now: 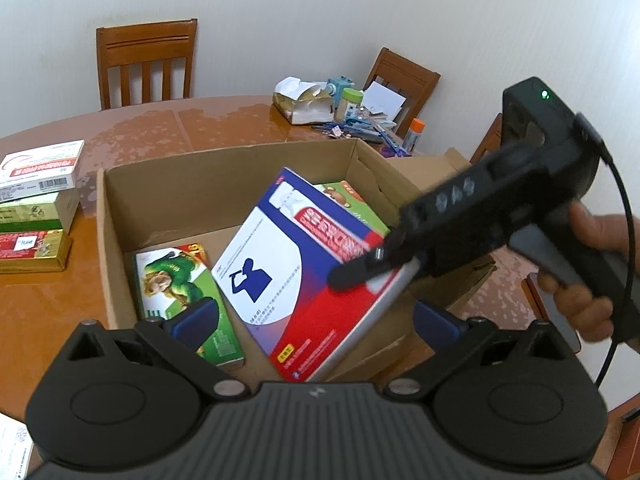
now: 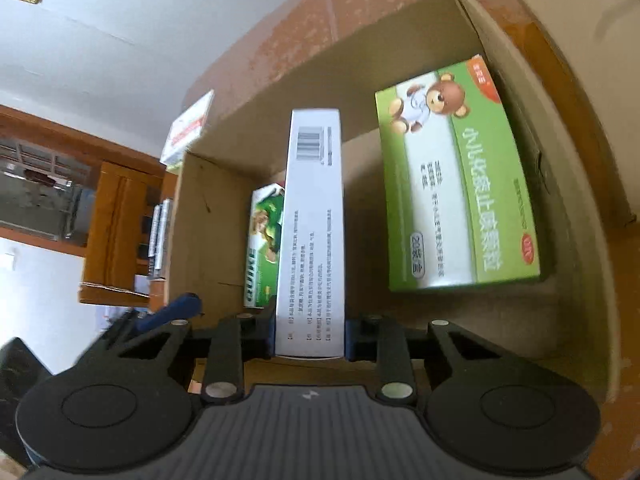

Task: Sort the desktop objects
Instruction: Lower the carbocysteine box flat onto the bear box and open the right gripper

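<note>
Left wrist view: hovering above the cardboard box (image 1: 224,184) with left gripper (image 1: 316,320) spread wide, grasping nothing. Noting right gripper (image 1: 374,268) clenching the red, white and blue medicine box (image 1: 304,272), tilting it edgewise into the carton, presumably for slotting between two packs already lying inside: one green hulk-print box (image 1: 188,300), one green bear-print box (image 1: 352,204). Counting three more boxes stacked on the table (image 1: 52,300) at left, likely awaiting sorting.

Right wrist view: confirming pads (image 2: 351,338) pinching the box's narrow sides, barcode edge facing the lens, box hanging inside the carton. Counting three packs within.
</note>
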{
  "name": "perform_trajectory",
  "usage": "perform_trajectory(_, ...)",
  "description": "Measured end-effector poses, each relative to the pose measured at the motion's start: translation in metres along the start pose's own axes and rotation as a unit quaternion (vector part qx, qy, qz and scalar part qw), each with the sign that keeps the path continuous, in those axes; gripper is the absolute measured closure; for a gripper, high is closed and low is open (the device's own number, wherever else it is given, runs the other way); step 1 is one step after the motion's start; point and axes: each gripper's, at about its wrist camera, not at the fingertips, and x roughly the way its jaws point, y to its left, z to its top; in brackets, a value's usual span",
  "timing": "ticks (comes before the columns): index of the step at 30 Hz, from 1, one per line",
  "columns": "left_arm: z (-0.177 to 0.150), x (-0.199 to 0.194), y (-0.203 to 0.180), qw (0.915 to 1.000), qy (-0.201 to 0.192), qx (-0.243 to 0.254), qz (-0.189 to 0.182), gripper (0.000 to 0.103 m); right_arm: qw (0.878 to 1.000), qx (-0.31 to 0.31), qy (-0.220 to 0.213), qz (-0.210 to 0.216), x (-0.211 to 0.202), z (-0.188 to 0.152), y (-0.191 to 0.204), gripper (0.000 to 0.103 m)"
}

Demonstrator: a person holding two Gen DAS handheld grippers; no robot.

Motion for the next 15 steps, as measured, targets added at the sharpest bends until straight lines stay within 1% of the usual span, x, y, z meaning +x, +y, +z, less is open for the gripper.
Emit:
perform_trajectory(4, 0.001, 0.005, -0.004, 1.0, 0.004, -0.001, -0.008, 0.0, 0.999, 0.027, -0.02, 0.021, -0.016, 0.008, -0.01, 0.07)
perform_trajectory(6, 0.004, 0.011, -0.006, 0.9998, 0.013, -0.006, -0.011, 0.0, 0.998, 0.047, -0.034, 0.033, -0.023, 0.011, -0.019, 0.07)
perform_trajectory(8, 0.007, 0.017, -0.009, 0.9996, 0.022, -0.011, -0.015, 0.0, 0.996, 0.065, -0.045, 0.034, -0.028, 0.013, -0.029, 0.07)
perform_trajectory(12, 0.012, 0.035, -0.014, 0.9984, 0.044, -0.026, -0.023, 0.0, 0.994, 0.091, -0.053, 0.044, -0.036, 0.014, -0.044, 0.07)
perform_trajectory(15, 0.014, 0.049, -0.019, 0.9971, 0.063, -0.036, -0.021, 0.0, 0.992, 0.1, -0.056, 0.054, -0.038, 0.013, -0.049, 0.07)
